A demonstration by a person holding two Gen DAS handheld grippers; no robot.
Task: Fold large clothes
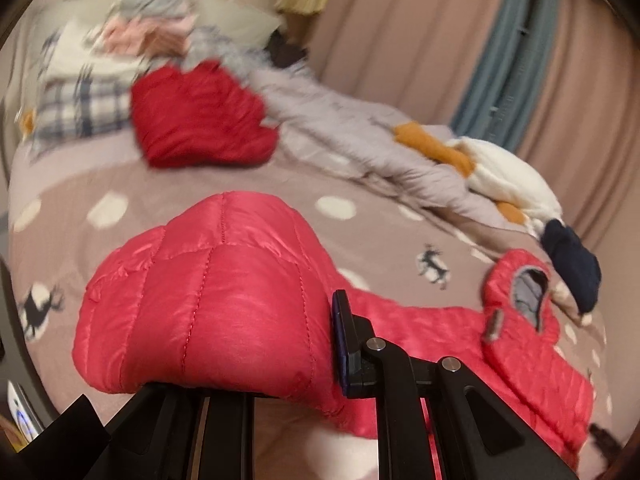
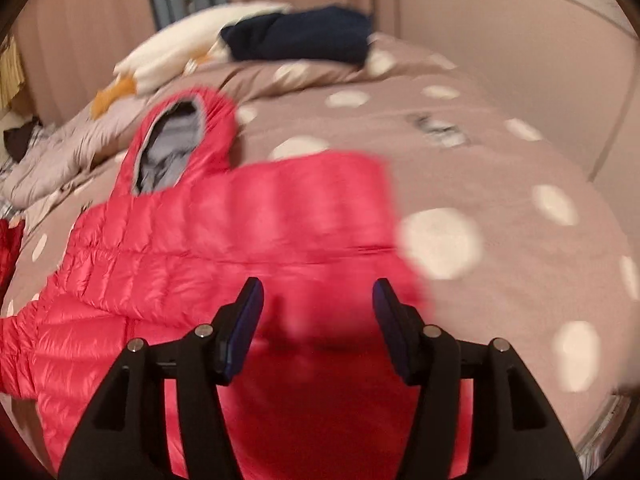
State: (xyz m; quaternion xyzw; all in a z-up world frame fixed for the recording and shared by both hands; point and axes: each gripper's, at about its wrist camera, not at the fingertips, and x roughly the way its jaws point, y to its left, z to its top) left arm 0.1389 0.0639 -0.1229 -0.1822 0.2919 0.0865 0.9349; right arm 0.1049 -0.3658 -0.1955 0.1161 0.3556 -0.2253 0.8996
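Puffer jacket [image 2: 224,248], pink-red with a grey-lined hood [image 2: 176,148], lies spread on the dotted bedspread [image 2: 500,208], giving a flat surface for folding. Left gripper [image 1: 280,340] is clamped on a bunched, quilted part of the jacket, which bulges up over the hidden left finger, probably a sleeve or hem lifted to carry it across the body. Right gripper [image 2: 318,320] hovers half-open over the near edge with nothing pinched, apparently positioned to take a second hold.
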